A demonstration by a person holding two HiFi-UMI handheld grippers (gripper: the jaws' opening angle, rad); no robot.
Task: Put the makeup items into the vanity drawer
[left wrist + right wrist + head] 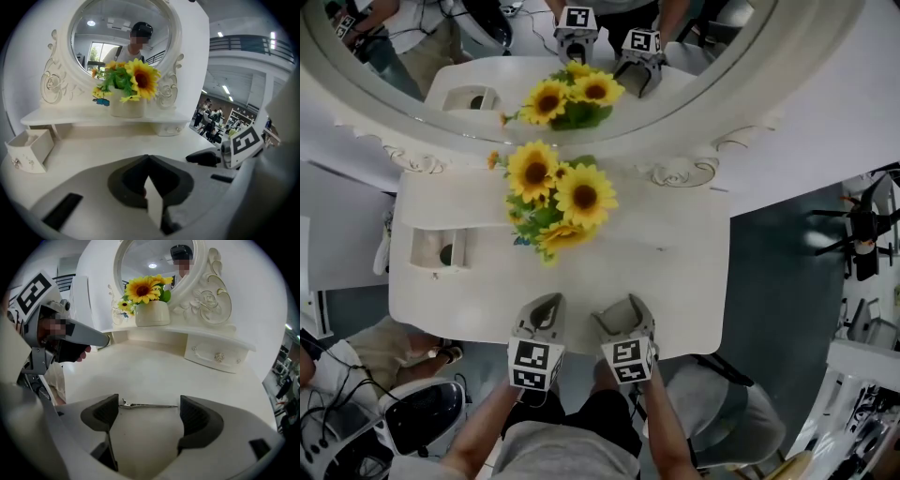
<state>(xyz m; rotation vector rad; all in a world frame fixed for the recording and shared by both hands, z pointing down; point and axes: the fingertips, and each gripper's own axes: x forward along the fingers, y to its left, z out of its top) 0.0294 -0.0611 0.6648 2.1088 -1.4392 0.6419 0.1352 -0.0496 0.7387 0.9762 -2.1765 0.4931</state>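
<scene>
While the left gripper (149, 163) is closed, the right gripper (147, 409) gapes around a thin silver clip (150, 405).

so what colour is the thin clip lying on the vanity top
Silver, bare metal: the clip shows best in the right gripper view.

Free room: the bare tabletop (675, 281) lies open across its centre and right, from the near edge to the far raised shelf (201, 336). Obstacles: the sunflower vase (152, 312) mid-shelf, the pulled-out drawer (30, 147) at far left, and the left gripper (546, 305) and right gripper (621, 314) side by side at the near edge, where a flat hair clip (147, 405) lies between the right one's spread jaws.
</scene>
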